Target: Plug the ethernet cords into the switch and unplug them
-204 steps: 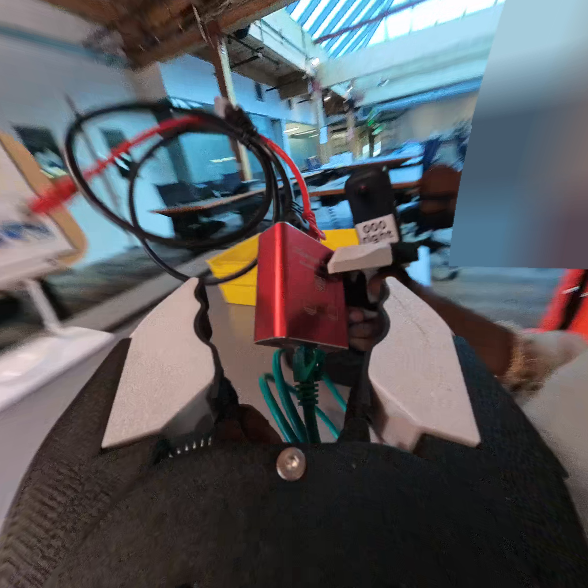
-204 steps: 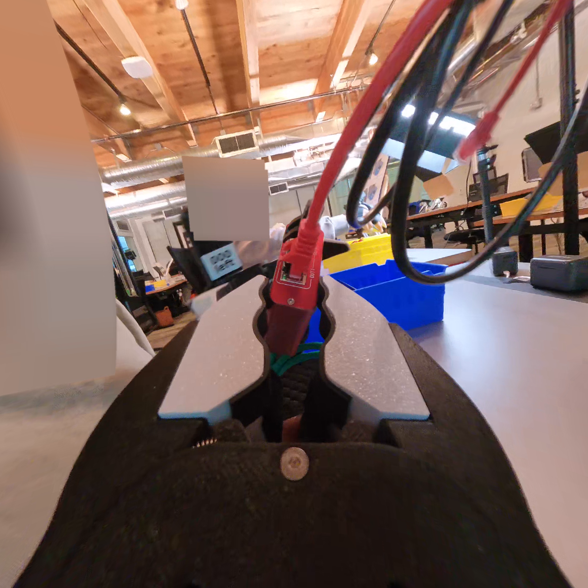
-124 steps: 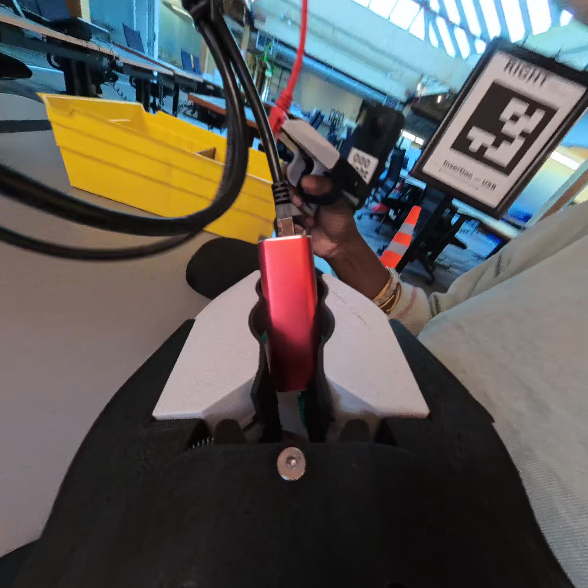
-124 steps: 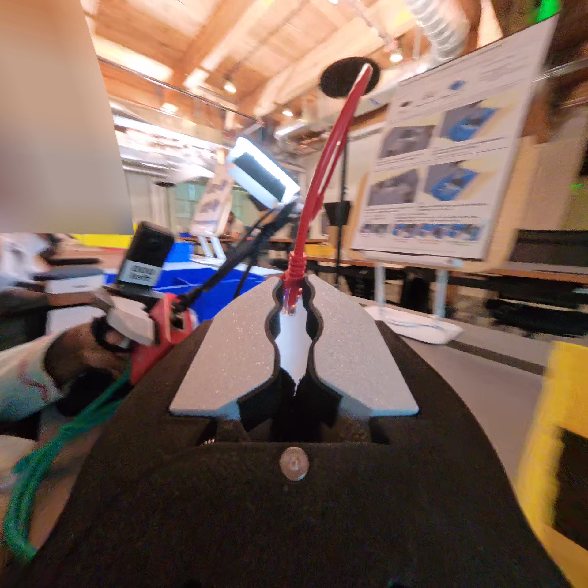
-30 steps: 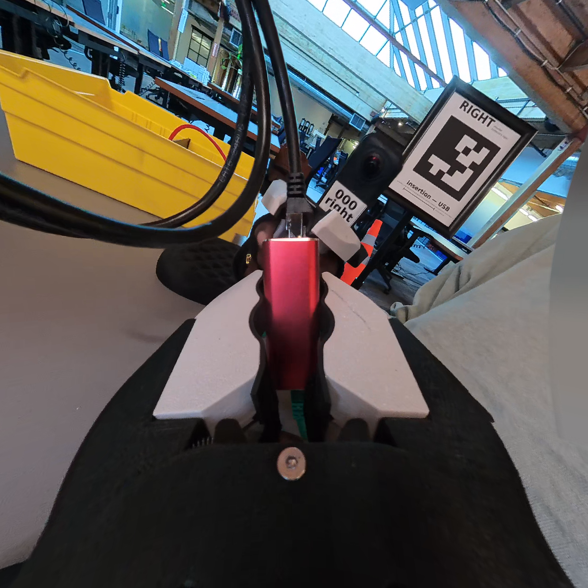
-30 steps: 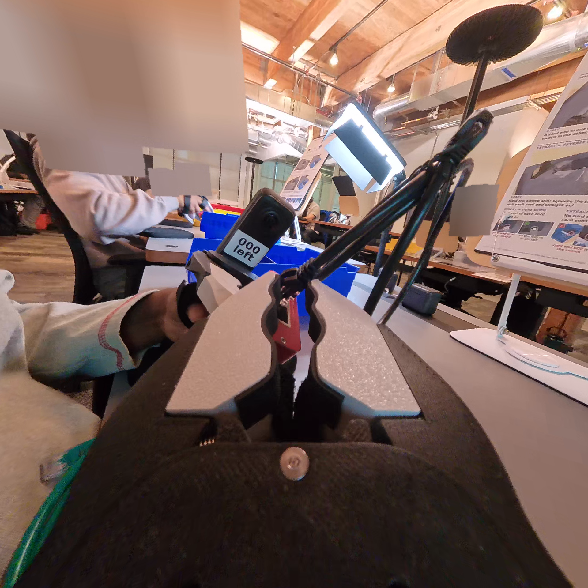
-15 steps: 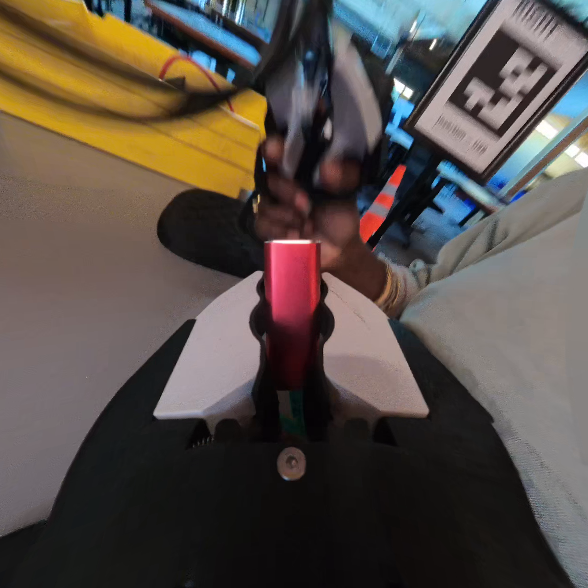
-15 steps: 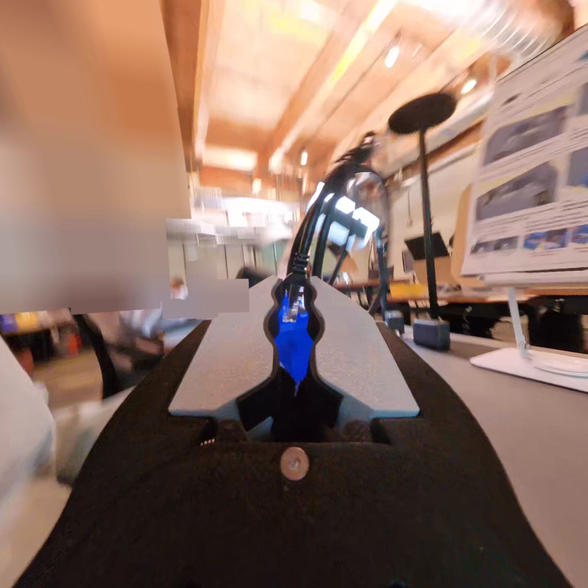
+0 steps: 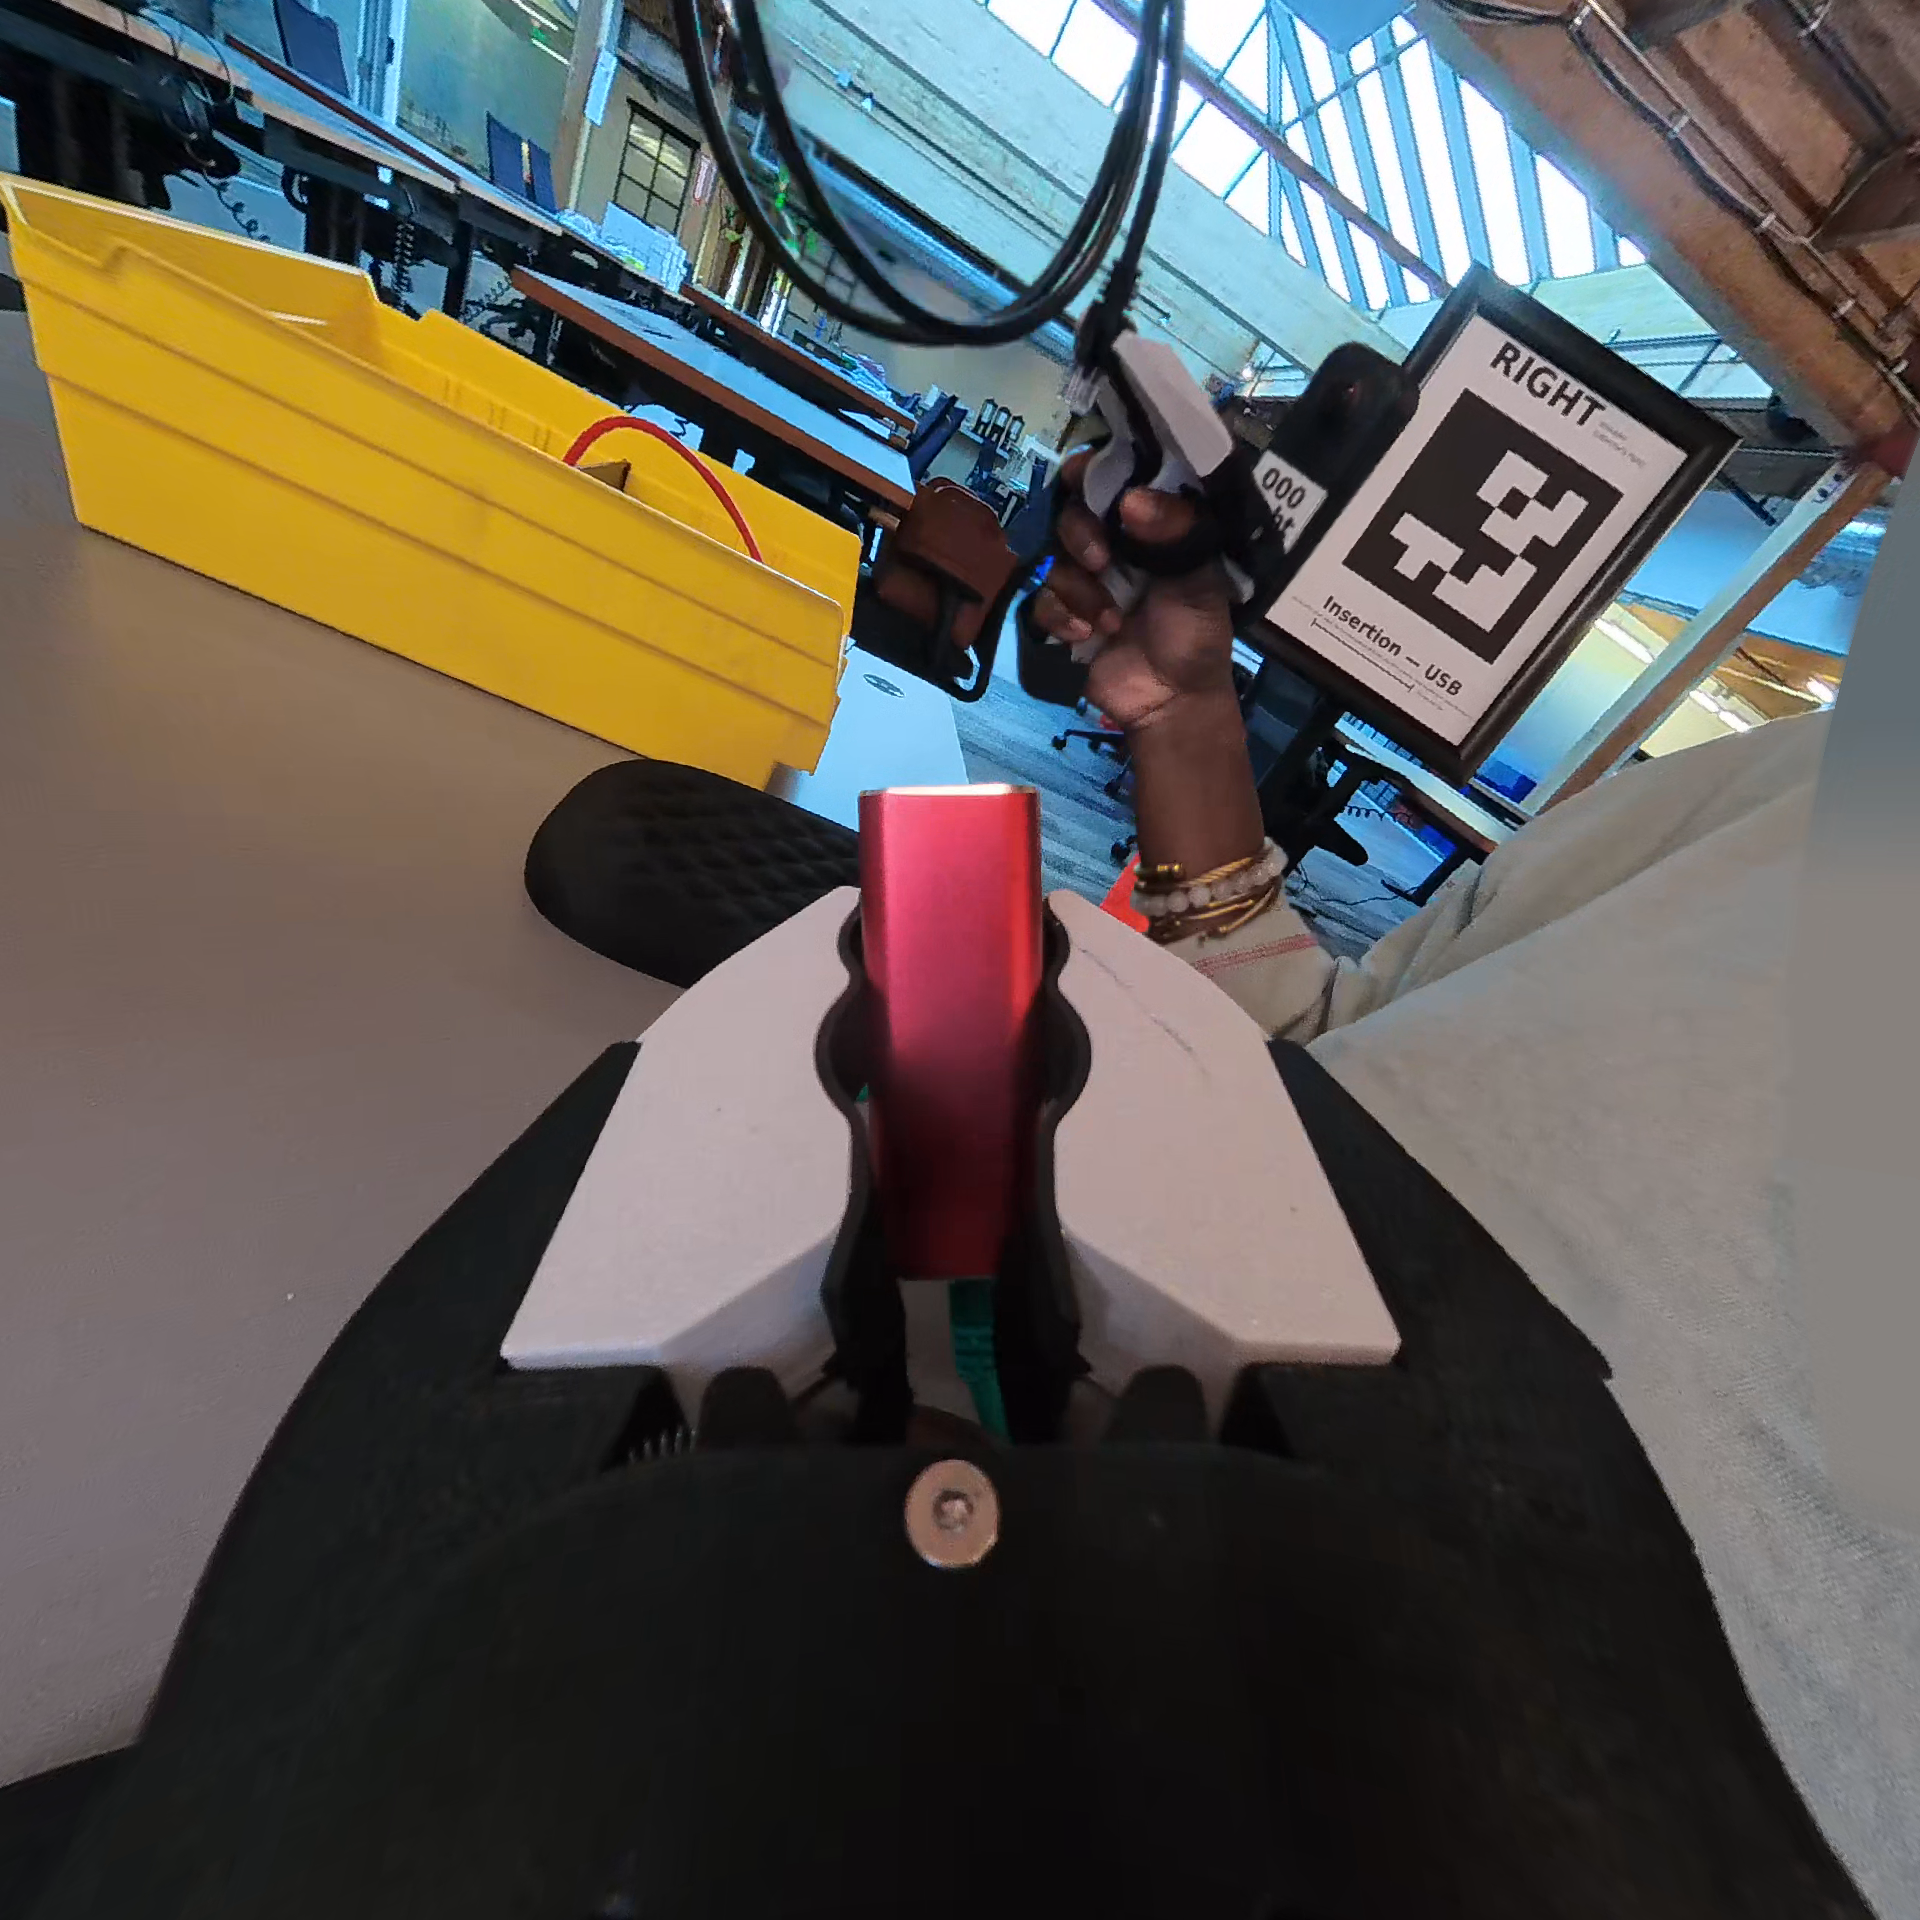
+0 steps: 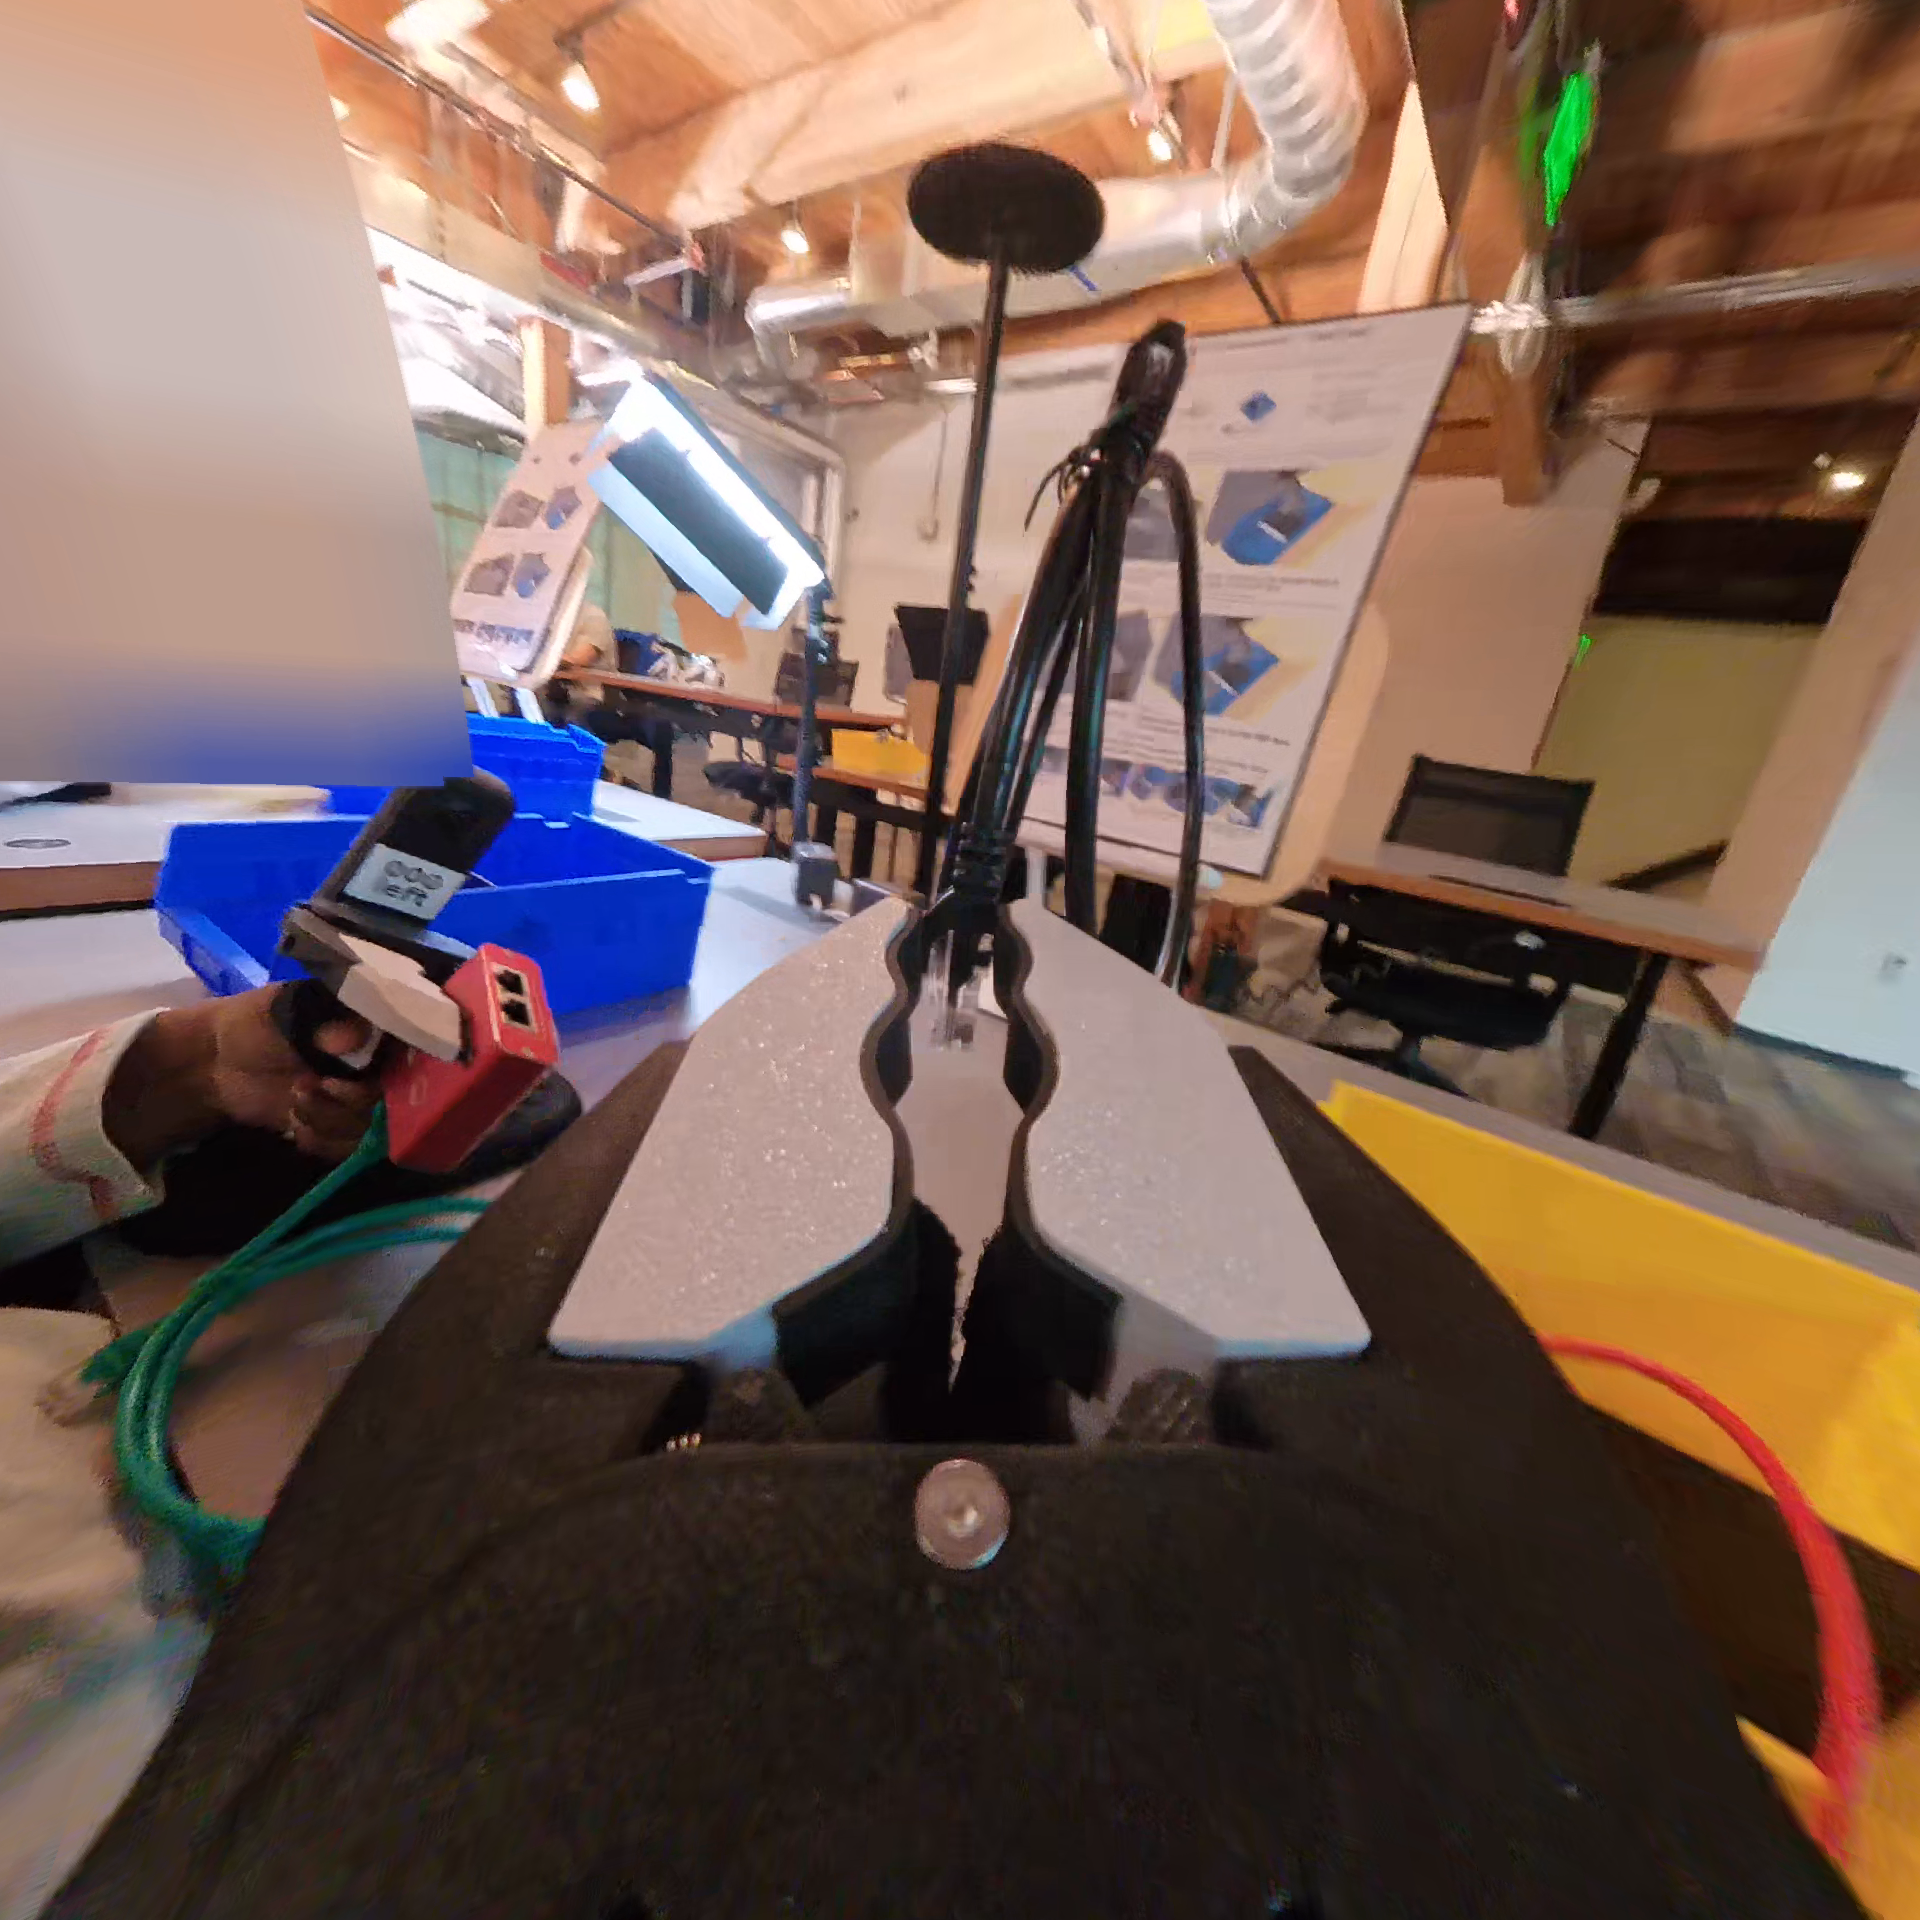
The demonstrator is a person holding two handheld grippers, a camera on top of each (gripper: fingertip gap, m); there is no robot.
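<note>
My left gripper (image 9: 951, 925) is shut on the red switch (image 9: 948, 1029), held upright above the grey table. A green cord (image 9: 977, 1351) is plugged into its near end. In the right wrist view the switch (image 10: 473, 1049) shows two empty ports, and the green cord (image 10: 197, 1340) loops down onto the table. My right gripper (image 10: 956, 925) is shut on the clear plug of the black cord (image 10: 1081, 623), whose coil rises above it. In the left wrist view the right gripper (image 9: 1132, 436) is up and to the right, apart from the switch, with the black cord (image 9: 935, 208) looping over it.
A yellow bin (image 9: 395, 520) with a red cord (image 9: 675, 468) stands at the back left, also at lower right in the right wrist view (image 10: 1621, 1309). A blue bin (image 10: 582, 914), a black pad (image 9: 686, 862), a framed sign (image 9: 1475, 520) and a poster board (image 10: 1278, 582) stand around. Across from one pair of fingers to the other is roughly 25 centimetres.
The black cord's plug has come out of the switch. My right gripper has lifted it up and to the right, away from the switch. The left gripper still holds the switch.
</note>
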